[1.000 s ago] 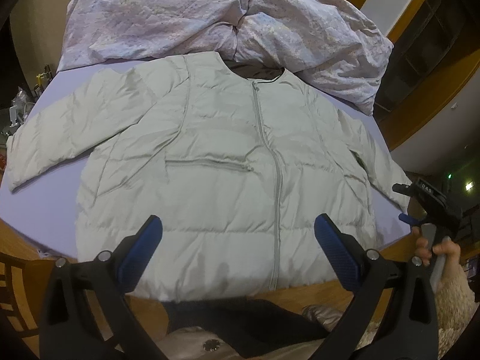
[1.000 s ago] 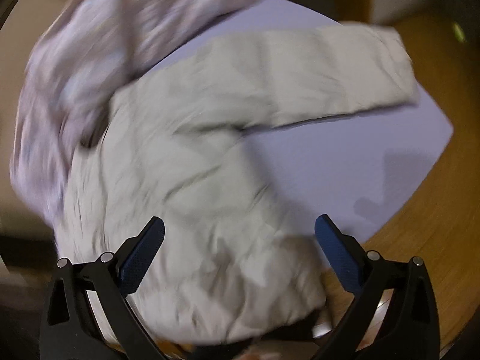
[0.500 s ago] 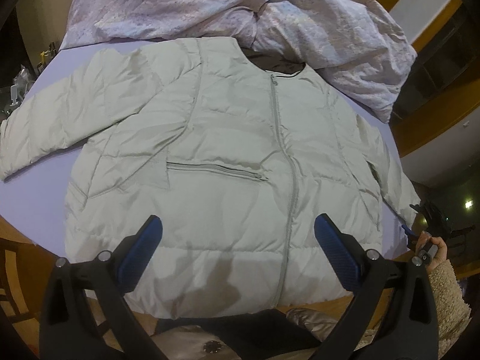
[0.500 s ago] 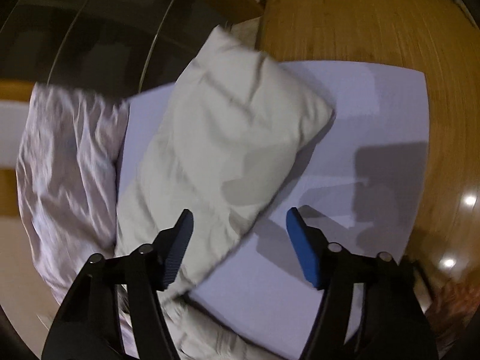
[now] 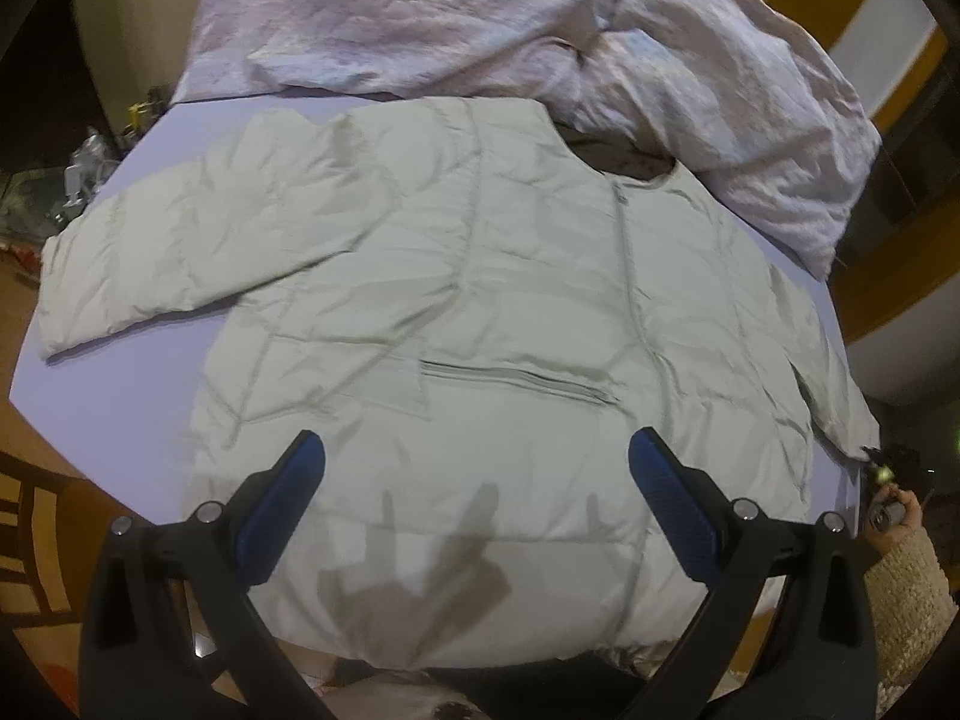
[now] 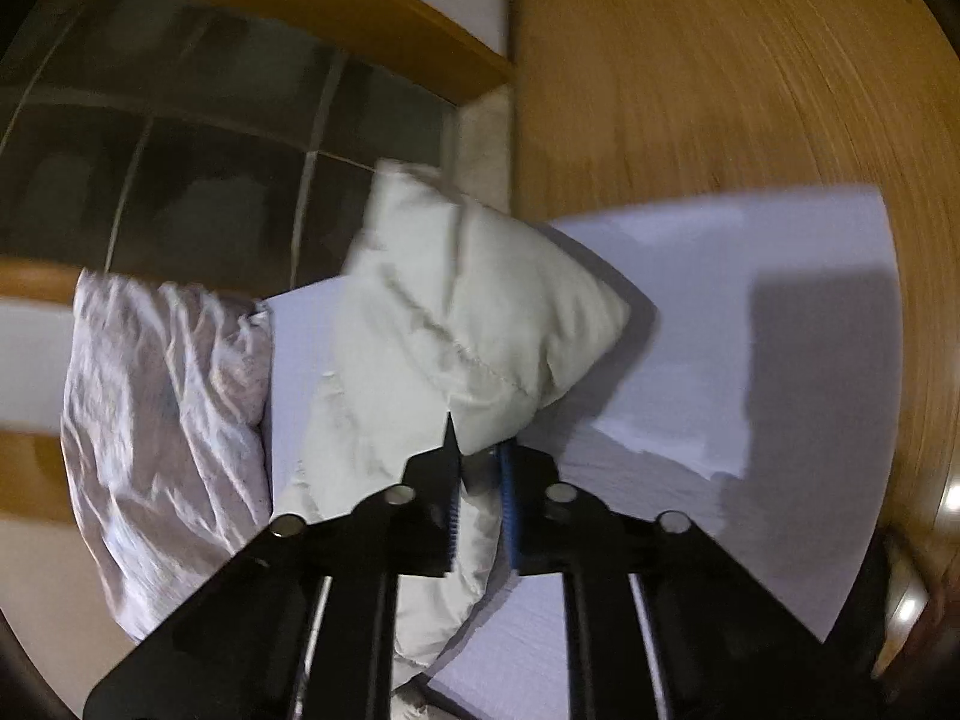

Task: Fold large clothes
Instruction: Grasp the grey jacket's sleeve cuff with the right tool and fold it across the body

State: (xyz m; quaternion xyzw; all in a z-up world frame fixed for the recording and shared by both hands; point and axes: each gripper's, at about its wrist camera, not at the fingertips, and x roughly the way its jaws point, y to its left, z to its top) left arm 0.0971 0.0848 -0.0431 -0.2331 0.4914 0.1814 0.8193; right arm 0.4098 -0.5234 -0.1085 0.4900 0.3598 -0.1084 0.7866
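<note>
Right wrist view | your right tongs clamp pale grey puffer jacket's sleeve cuff | left tongs wide, empty | next: fold sleeve inward.

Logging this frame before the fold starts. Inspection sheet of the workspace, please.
Surface: lilac sheet on a wooden top, mostly covered.
Job's things: pale puffer jacket flat, front up, zipped; sleeves spread.
Clutter: crumpled floral quilt at the far edge, touching the collar.
Grippers: left gripper open above the hem; right gripper shut on the sleeve cuff.
Cables: nothing seen.
Surroundings: wood floor, dark glass cabinet; small items at far left, too blurred to name.
</note>
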